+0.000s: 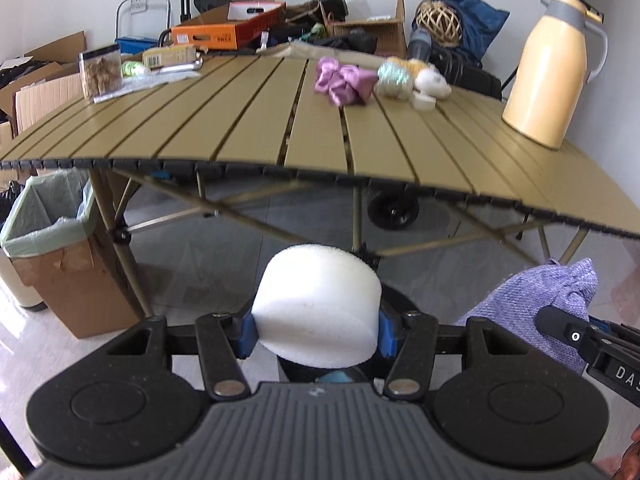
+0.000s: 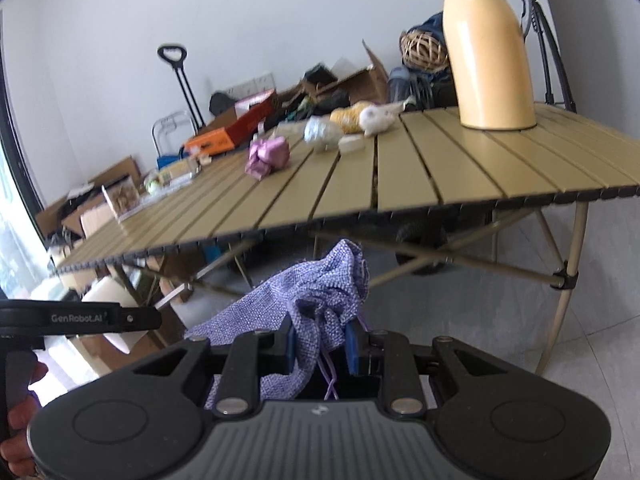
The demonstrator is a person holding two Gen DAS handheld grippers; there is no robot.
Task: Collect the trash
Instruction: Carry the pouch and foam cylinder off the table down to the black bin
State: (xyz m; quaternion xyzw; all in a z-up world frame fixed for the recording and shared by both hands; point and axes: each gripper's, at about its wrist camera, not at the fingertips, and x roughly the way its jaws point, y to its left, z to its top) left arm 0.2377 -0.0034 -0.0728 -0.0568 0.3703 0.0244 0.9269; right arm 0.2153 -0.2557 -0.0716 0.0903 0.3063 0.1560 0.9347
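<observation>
My left gripper (image 1: 318, 330) is shut on a white foam block (image 1: 318, 304), held below the table's front edge. My right gripper (image 2: 320, 344) is shut on a purple knit pouch (image 2: 308, 292), also below the table edge; the pouch shows at the right of the left wrist view (image 1: 540, 304). On the slatted tan table (image 1: 248, 120) lie a crumpled pink wrapper (image 1: 344, 80), a pale crumpled wad (image 1: 394, 78), a yellow and white soft toy (image 1: 430, 78) and a small white piece (image 1: 424, 102). A cardboard bin with a green liner (image 1: 48, 220) stands on the floor at the left.
A tall yellow thermos (image 1: 550, 68) stands at the table's right. A clear snack bag (image 1: 100, 70), a small box (image 1: 170, 56) and a green ball (image 1: 134, 68) sit at the table's far left. Boxes, bags and a trolley crowd the wall behind.
</observation>
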